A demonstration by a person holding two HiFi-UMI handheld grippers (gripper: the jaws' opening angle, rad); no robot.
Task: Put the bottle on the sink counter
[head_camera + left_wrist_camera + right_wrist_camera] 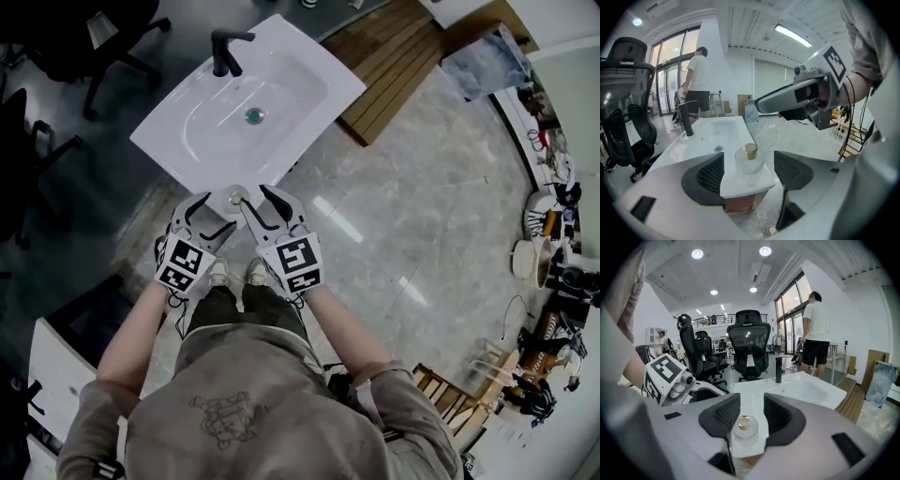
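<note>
Bottle: small clear bottle (749, 161) with a gold cap, upright on the sink counter (161, 141), on the flat rim at the corner nearest the person.
Left gripper: left gripper (217, 211) has its jaws spread, one on each side of the bottle; its own view shows a clear gap on both sides, pads not pressing.
Right gripper: right gripper (255, 195) also has its jaws spread with the bottle between them; nothing pinched. Whether one pad brushes the glass I cannot tell.
Grippers together: side by side at the counter corner, tips close to each other.
Sink: white basin, drain (253, 115) in the middle, black faucet (225, 52) at the far edge.
Surroundings: pale marble floor (422, 234); wooden platform (394, 66) beyond the sink; black office chairs (748, 345) nearby; a person in a white shirt (698, 79) standing past the sink.
</note>
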